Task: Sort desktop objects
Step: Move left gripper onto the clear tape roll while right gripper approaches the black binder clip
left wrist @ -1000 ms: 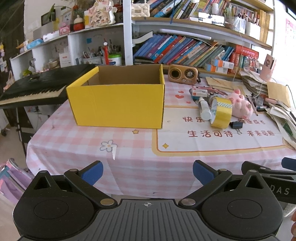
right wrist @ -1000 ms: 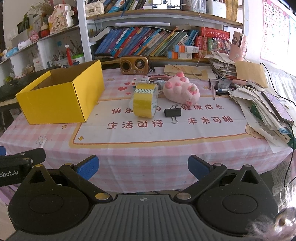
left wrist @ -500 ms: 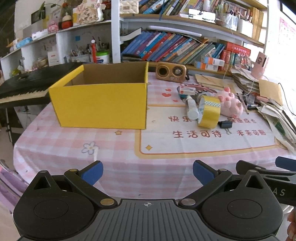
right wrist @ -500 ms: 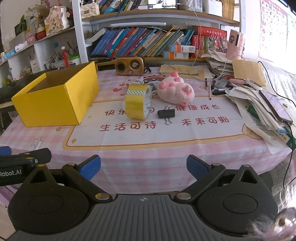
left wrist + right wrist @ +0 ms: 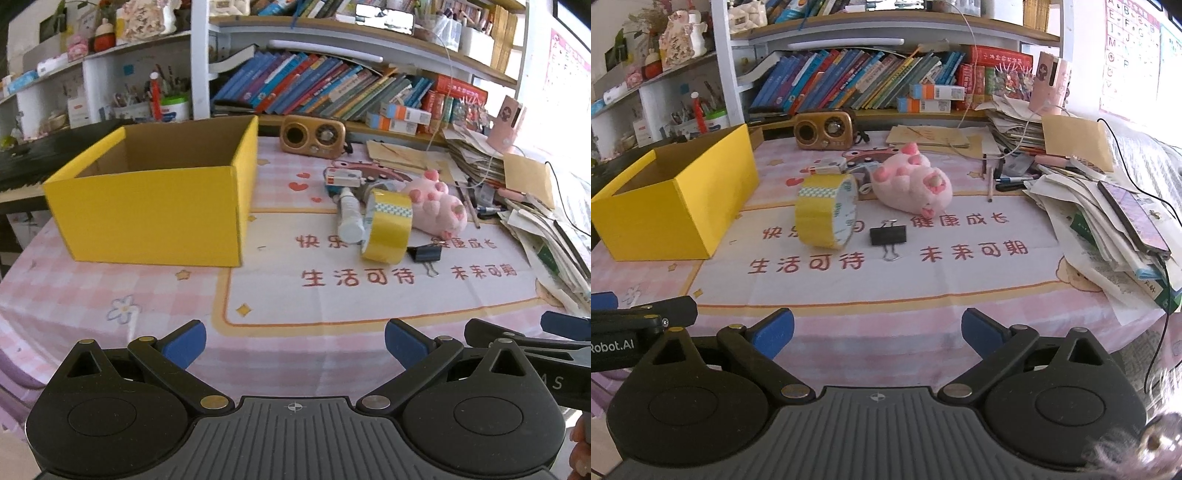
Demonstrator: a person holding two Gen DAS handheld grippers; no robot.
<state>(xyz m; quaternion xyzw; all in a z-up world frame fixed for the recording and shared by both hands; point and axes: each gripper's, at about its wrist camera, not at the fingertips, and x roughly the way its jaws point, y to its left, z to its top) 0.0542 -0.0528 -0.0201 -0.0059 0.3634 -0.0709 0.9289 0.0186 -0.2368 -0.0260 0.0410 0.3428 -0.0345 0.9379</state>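
Here, left wrist view:
My left gripper point(image 5: 294, 343): spread wide, nothing between the fingers.
Yellow box point(image 5: 155, 199): ahead left, open-topped.
Tape roll point(image 5: 388, 229): right of box.

Right wrist view:
My right gripper point(image 5: 877, 334): closing, still empty.
Binder clip point(image 5: 888, 235): just beside tape roll.
Pink plush point(image 5: 912, 184): behind clip.

Yellow box point(image 5: 155, 210), yellow tape roll point(image 5: 388, 229), pink plush pig point(image 5: 912, 184), pink-checked tablecloth point(image 5: 92, 291).

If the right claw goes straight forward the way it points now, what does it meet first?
Probably the bare tablecloth first; beyond it lies the black binder clip. The right claw holds nothing, its jaws closing slightly. Depth is uncertain.
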